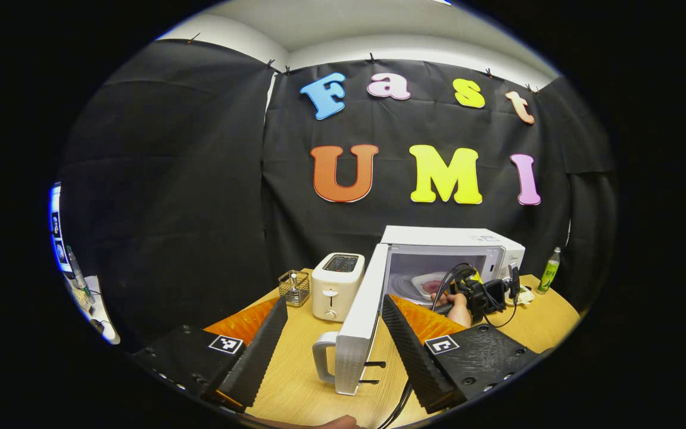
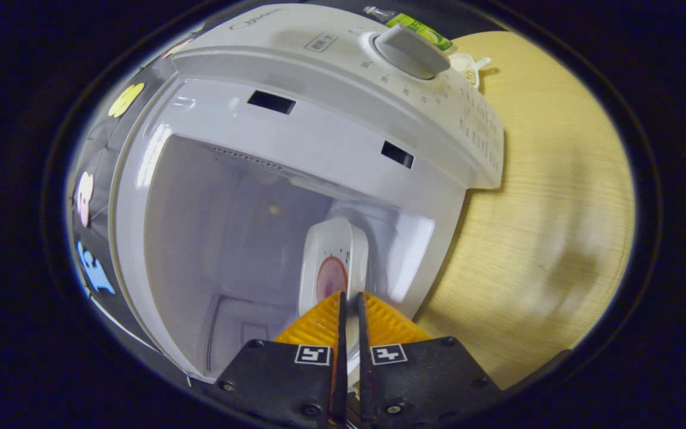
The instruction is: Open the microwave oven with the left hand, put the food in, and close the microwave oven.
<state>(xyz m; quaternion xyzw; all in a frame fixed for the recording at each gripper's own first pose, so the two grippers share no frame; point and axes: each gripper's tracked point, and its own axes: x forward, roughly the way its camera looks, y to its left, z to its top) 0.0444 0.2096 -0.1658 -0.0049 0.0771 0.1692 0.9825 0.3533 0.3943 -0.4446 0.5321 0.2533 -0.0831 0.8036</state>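
Right gripper (image 2: 349,310) clenched on the plate (image 2: 334,268) rim inside the microwave (image 2: 319,119); left gripper (image 1: 334,333) released. Plate looks rigid, breakable.

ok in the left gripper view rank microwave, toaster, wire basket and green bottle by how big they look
1. microwave, door open
2. toaster
3. wire basket and green bottle look about alike; the bottle stands farther off, so no ranking between them.
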